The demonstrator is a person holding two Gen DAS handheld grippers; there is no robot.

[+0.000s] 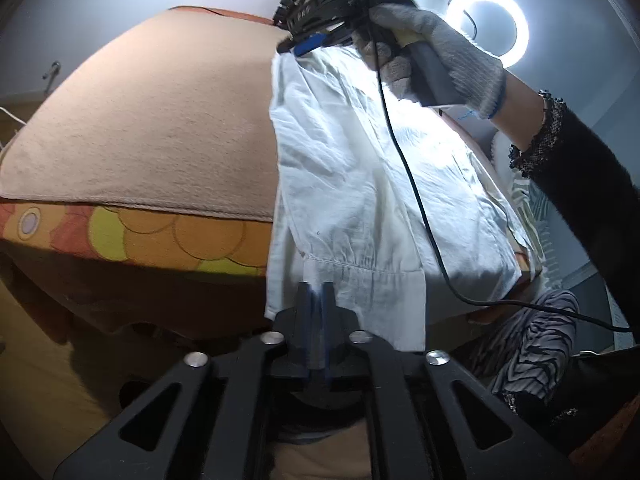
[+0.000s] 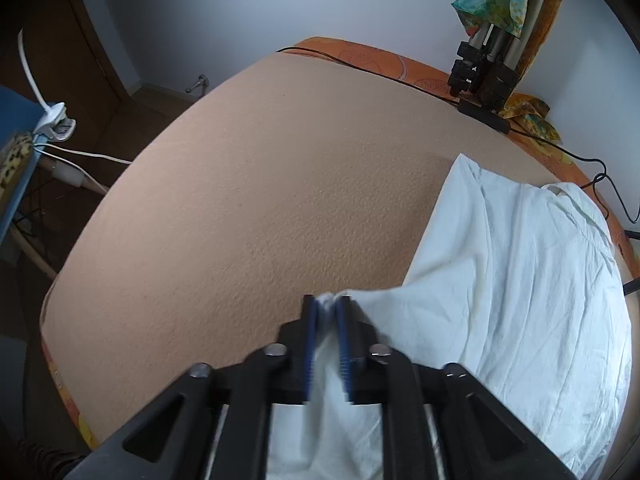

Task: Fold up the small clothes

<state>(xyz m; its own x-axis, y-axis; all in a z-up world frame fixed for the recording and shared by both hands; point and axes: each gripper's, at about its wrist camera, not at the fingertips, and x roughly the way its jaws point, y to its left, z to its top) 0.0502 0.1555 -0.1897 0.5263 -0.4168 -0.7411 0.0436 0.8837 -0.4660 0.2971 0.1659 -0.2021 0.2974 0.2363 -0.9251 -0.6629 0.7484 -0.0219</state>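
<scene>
A white garment [image 1: 360, 184] lies on the peach-covered table [image 1: 160, 120], its near edge hanging over the front. My left gripper [image 1: 318, 292] is shut on the garment's gathered hem at the table's front edge. My right gripper [image 1: 304, 44] shows in the left wrist view at the far end, held by a gloved hand [image 1: 440, 44], shut on the garment's far edge. In the right wrist view the right gripper [image 2: 326, 304] pinches a bunch of the white garment [image 2: 520, 272] above the table [image 2: 240, 180], the cloth spreading to the right.
A tripod's legs [image 2: 484, 68] with a black cable [image 2: 560, 148] stand at the table's far right. A ring light [image 1: 488, 24] glows behind the right hand. A white clamp and cords [image 2: 56, 124] sit off the left edge. A black cable [image 1: 420, 208] trails across the garment.
</scene>
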